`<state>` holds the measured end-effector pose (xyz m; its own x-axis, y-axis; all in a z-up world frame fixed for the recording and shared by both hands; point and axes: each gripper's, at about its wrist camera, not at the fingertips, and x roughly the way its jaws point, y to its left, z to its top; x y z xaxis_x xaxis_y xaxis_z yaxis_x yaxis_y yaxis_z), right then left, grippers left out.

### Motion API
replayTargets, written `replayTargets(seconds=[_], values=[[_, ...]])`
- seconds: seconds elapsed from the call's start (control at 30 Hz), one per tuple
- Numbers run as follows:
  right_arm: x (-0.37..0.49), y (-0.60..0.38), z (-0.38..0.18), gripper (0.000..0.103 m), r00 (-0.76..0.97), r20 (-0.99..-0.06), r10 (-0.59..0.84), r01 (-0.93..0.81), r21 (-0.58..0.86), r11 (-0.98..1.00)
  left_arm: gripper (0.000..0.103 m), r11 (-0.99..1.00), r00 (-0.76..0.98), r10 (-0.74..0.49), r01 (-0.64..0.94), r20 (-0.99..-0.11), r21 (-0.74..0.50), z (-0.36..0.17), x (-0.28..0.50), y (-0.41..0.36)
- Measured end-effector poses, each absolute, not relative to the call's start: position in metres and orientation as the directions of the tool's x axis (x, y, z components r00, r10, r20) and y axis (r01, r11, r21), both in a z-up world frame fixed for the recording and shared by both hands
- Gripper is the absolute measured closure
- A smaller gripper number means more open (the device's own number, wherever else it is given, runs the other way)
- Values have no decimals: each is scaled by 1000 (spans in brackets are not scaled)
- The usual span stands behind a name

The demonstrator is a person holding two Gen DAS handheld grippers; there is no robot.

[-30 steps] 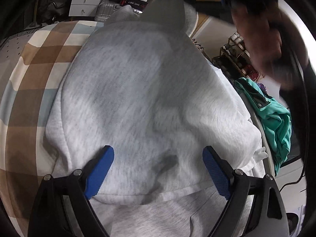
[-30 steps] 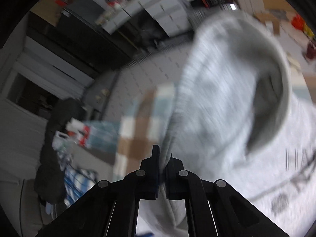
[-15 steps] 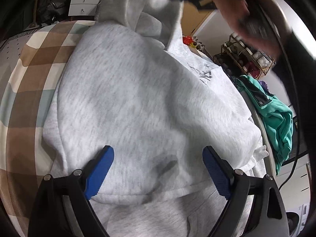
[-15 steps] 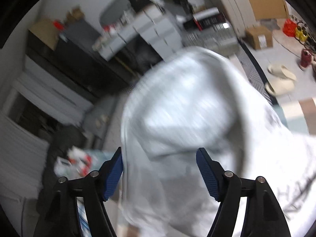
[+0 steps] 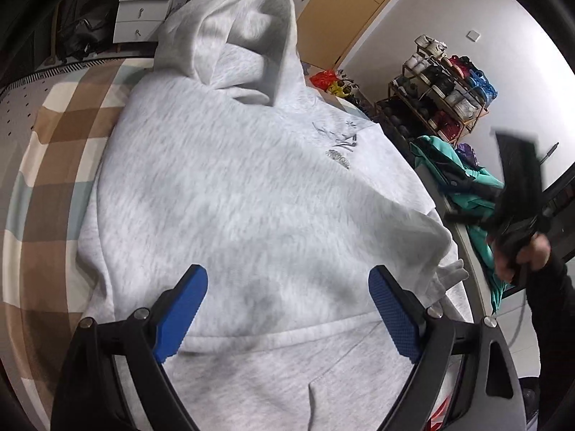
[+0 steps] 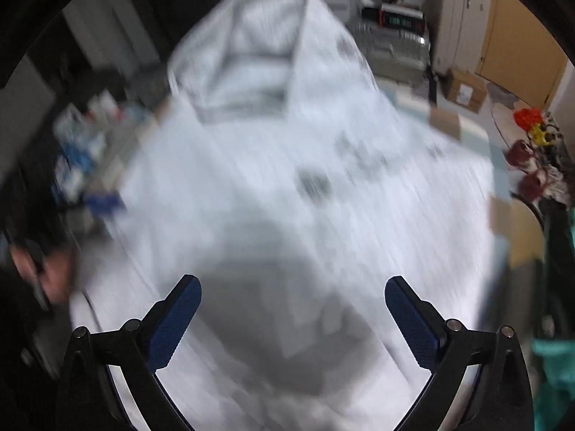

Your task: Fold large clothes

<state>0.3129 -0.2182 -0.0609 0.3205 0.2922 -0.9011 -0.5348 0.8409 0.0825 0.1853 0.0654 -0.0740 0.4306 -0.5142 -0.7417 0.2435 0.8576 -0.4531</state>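
A light grey hoodie (image 5: pixel 251 186) lies spread front-up across a checked cloth (image 5: pixel 54 165) of brown, cream and pale blue squares that covers the desk. In the left wrist view the hoodie fills the middle; its hood (image 5: pixel 244 36) stands bunched up at 12 o'clock, and a small dark printed logo (image 5: pixel 337 143) sits on the chest toward 2 o'clock. A folded edge of the garment crosses low in the picture, at 6 o'clock.

The left gripper (image 5: pixel 287 314) hovers over the lower part of the hoodie with its blue pads spread wide and nothing between them. The right gripper (image 6: pixel 293 319) is also over the grey fabric, its jaws opening, the pads well apart and not pressing on anything; that view is heavily blurred. In the left wrist view the right hand (image 5: pixel 528 251) shows at 3 o'clock, holding the gripper's dark body.

Around the desk: a white chest of drawers (image 5: pixel 143 10) stands at 11 o'clock beyond the checked cloth. A wooden door or panel (image 5: pixel 334 18) is at 1 o'clock beside a white wall. A shoe rack (image 5: pixel 442 89) filled with shoes stands against that wall at 2 o'clock. A teal garment (image 5: pixel 467 186) lies heaped just beside the desk's edge at 3 o'clock. A red and yellow object (image 5: pixel 329 80) sits on the floor beyond the hoodie; what it is cannot be told.
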Motion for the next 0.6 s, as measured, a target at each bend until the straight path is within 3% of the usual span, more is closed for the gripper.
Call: replayTargets(seconds=[0.13, 0.23, 0.27, 0.3, 0.33, 0.4, 0.6], values=[[327, -245, -103, 2, 243, -952, 186, -499, 42, 866, 15, 868, 434, -496, 249, -752, -429, -71, 183, 62], [345, -249, -118, 14, 216, -964, 158, -462, 42, 886, 15, 873, 433, -487, 246, -759, -420, -69, 182, 59], [349, -249, -121, 25, 210, -966, 149, -451, 39, 891, 15, 876, 434, -483, 245, -760, -416, -69, 182, 58], [352, -246, -123, 43, 189, -970, 151, -452, 51, 891, 15, 876, 435, -482, 246, -761, -414, -68, 182, 57], [350, -247, -122, 52, 182, -971, 155, -461, 55, 886, 15, 876, 436, -482, 248, -760, -413, -67, 182, 57], [346, -237, -109, 97, 212, -969, 128, -507, 2, 862, 15, 879, 439, -477, 247, -762, -408, -66, 182, 57], [339, -226, -53, 98, 362, -920, 152, -536, -72, 841, 15, 891, 449, -454, 235, -770, -388, -65, 190, 60]])
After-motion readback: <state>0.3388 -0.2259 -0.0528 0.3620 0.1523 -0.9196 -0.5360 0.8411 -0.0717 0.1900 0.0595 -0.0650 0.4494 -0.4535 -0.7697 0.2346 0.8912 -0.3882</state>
